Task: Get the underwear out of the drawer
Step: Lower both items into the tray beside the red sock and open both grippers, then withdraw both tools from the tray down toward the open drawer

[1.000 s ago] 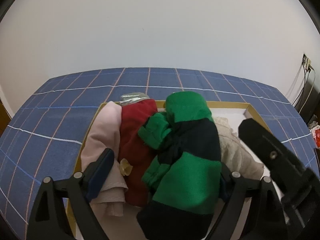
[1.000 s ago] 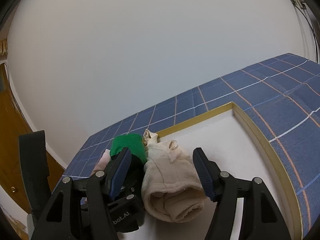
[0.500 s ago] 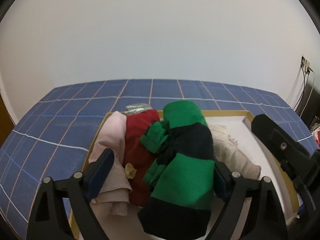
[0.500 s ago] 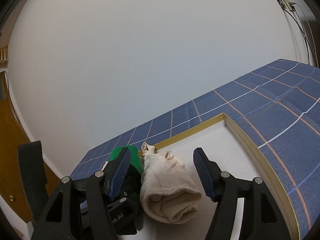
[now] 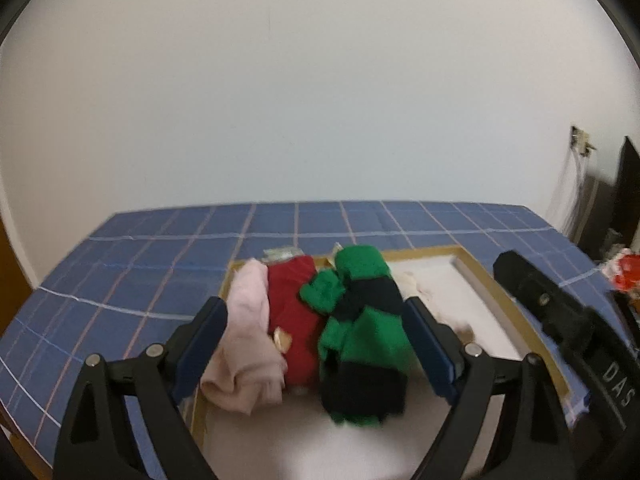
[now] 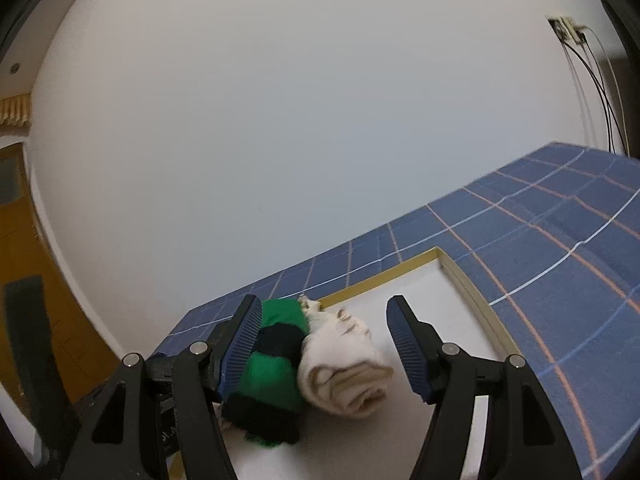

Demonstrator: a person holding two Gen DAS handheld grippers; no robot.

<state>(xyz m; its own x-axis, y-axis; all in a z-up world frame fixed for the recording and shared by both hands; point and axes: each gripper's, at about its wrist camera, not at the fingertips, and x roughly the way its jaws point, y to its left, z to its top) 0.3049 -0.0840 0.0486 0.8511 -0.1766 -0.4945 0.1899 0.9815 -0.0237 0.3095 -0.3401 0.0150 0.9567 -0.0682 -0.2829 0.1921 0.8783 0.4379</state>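
Left gripper (image 5: pixel 316 344) tilts down toward the drawer (image 5: pixel 486 286), fingers spread wide and pressing nothing, though three rolls show between them. Right gripper (image 6: pixel 324 346) points more nearly level, fingers parted and clear of the cloth. Four rolled garments lie side by side on the white drawer floor, toward its left end: one pale pink roll (image 5: pixel 246 340) at 9 o'clock of the group, one dark red roll (image 5: pixel 292 308), one green-and-navy striped roll (image 5: pixel 364 336), and one cream roll (image 6: pixel 344 364) at 3 o'clock, its coiled end facing the right wrist camera. A blue checked cloth (image 5: pixel 132 268) surrounds the drawer's wooden frame.
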